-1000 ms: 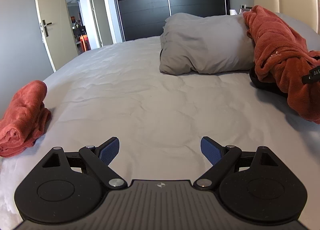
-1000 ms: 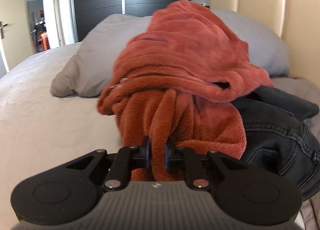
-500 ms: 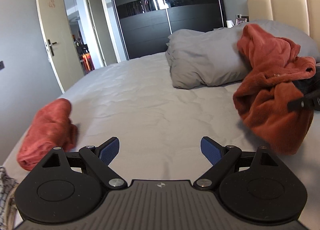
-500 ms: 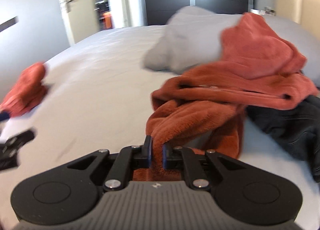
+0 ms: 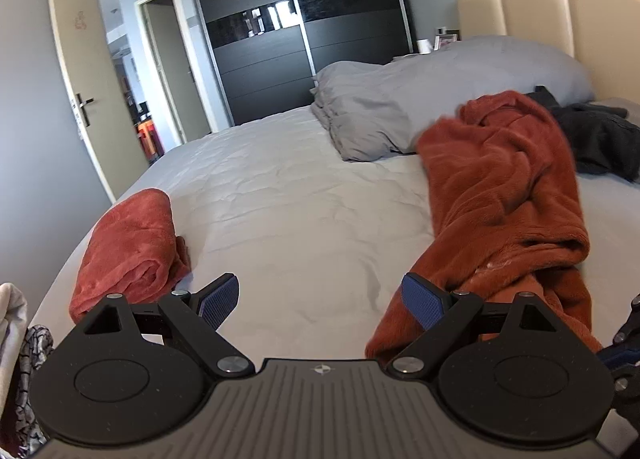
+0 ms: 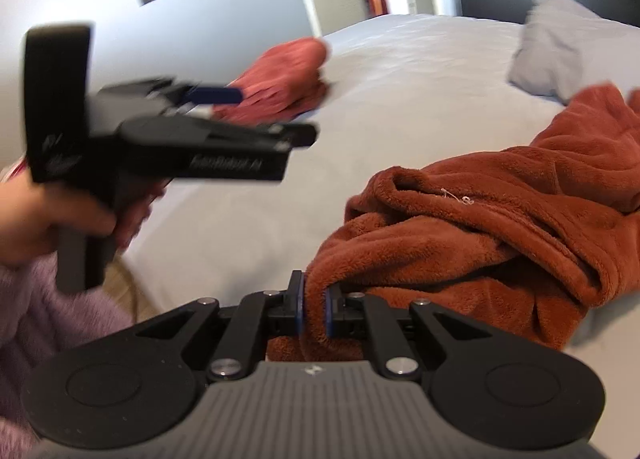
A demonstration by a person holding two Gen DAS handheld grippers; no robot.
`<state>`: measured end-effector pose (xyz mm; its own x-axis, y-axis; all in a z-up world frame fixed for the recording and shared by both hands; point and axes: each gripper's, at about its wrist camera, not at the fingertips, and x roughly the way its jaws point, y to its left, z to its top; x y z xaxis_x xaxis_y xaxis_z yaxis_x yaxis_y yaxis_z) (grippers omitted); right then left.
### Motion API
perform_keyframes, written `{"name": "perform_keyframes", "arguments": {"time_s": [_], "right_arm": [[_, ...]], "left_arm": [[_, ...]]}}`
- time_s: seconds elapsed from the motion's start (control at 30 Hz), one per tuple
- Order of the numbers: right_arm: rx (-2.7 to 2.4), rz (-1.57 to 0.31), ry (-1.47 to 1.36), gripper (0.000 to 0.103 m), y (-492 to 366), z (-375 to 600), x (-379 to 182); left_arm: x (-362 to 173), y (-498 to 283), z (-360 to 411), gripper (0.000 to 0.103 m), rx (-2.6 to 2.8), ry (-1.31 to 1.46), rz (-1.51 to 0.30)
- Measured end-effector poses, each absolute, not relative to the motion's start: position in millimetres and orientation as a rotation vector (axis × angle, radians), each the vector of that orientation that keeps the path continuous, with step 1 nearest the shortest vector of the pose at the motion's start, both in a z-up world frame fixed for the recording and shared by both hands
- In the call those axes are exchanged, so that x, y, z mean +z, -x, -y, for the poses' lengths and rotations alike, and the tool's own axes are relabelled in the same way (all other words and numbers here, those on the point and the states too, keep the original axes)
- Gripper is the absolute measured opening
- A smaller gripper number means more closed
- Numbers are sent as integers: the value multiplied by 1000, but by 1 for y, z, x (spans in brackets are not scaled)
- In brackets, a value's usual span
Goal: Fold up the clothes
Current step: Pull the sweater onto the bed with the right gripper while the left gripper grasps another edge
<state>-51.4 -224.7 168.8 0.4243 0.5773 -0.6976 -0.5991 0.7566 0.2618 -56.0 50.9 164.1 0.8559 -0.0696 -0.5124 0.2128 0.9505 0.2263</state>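
Note:
A rumpled rust-orange fleece garment (image 5: 508,195) stretches across the right of the grey bed (image 5: 288,219) toward the front edge; it also shows in the right wrist view (image 6: 492,227). My right gripper (image 6: 314,309) is shut on its near edge. My left gripper (image 5: 320,301) is open and empty over the sheet, left of the garment; it shows blurred in the right wrist view (image 6: 224,99). A folded rust-orange piece (image 5: 128,251) lies at the bed's left edge, also seen in the right wrist view (image 6: 280,79).
Grey pillows (image 5: 400,111) and dark clothes (image 5: 596,139) lie at the head of the bed by the beige headboard (image 5: 560,27). A black wardrobe (image 5: 296,27) and open door (image 5: 80,91) stand behind. Patterned cloth (image 5: 24,371) sits at the far left.
My right gripper has pulled the fleece garment off the pillows and dark clothes toward the bed's front edge. Both grippers have moved back; the left stays open.

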Motion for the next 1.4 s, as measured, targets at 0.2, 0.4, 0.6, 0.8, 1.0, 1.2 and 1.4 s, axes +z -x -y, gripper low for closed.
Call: {"name": "perform_keyframes", "arguments": {"time_s": [0.2, 0.4, 0.6, 0.8, 1.0, 1.2, 1.4], "right_arm": [[703, -860, 122, 40, 70, 226, 157], [641, -807, 195, 52, 72, 246, 165], [460, -760, 284, 54, 43, 297, 155], [359, -720, 512, 67, 10, 324, 115], [328, -691, 776, 67, -8, 328, 68], [315, -667, 792, 66, -30, 334, 44], [323, -652, 708, 28, -44, 333, 59]], "left_arm": [[140, 70, -48, 89, -223, -359, -518], [117, 77, -37, 89, -294, -440, -497], [96, 54, -18, 89, -341, -460, -505], [68, 23, -3, 85, -371, -499, -547], [50, 13, -12, 84, -399, -514, -577], [38, -6, -7, 70, -408, -459, -608], [45, -15, -9, 25, -465, -376, -636]]}}
